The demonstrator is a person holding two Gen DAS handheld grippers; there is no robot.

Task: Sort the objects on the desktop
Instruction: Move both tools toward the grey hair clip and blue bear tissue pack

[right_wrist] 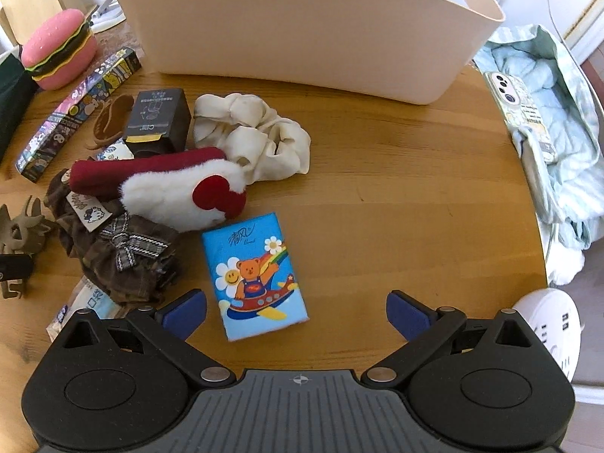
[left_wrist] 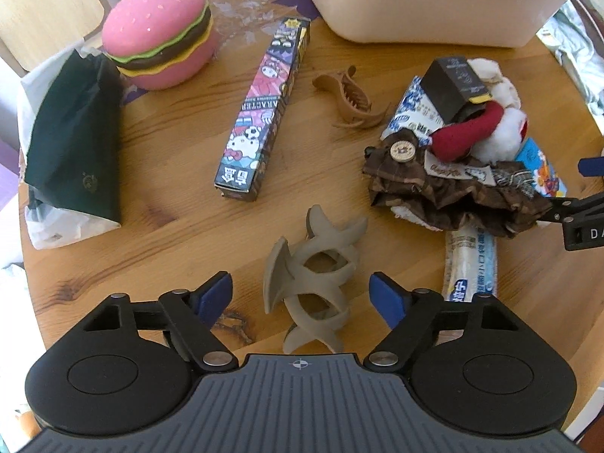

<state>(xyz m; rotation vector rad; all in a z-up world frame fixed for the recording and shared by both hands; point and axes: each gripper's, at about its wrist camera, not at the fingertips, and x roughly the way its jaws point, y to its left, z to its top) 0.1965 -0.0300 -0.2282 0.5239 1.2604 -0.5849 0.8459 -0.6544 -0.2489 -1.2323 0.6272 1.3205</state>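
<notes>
Grey-beige plastic is what we're dealing with first: the big hair claw [left_wrist: 311,283] lies on the wooden table [left_wrist: 170,158], right between the spread fingers of our left gripper [left_wrist: 302,296]. The pads aren't touching it, so nothing is held on that side.

That clip is all curved prongs and gaps, so if we squeeze across a prong tip instead of the body it'll probably twist or pop out sideways. Might even skid into the long cartoon box [left_wrist: 264,113] just behind it.

Our right gripper [right_wrist: 296,311] is wide open too, hovering over the blue tissue pack [right_wrist: 256,275]. The pack sits nearer the left finger [right_wrist: 185,311] than the right one, so closing from here could just shove it along the table instead of pinching it. The brown frilly cloth [right_wrist: 124,260] is just beside that finger, so snagging it is a real risk, and it's tangled under the red-and-white plush [right_wrist: 177,192], meaning 1 bad grab drags the whole pile.

Cream basket [right_wrist: 302,37] at the back looks like the drop spot, nothing sorted yet as far as we can tell.
</notes>
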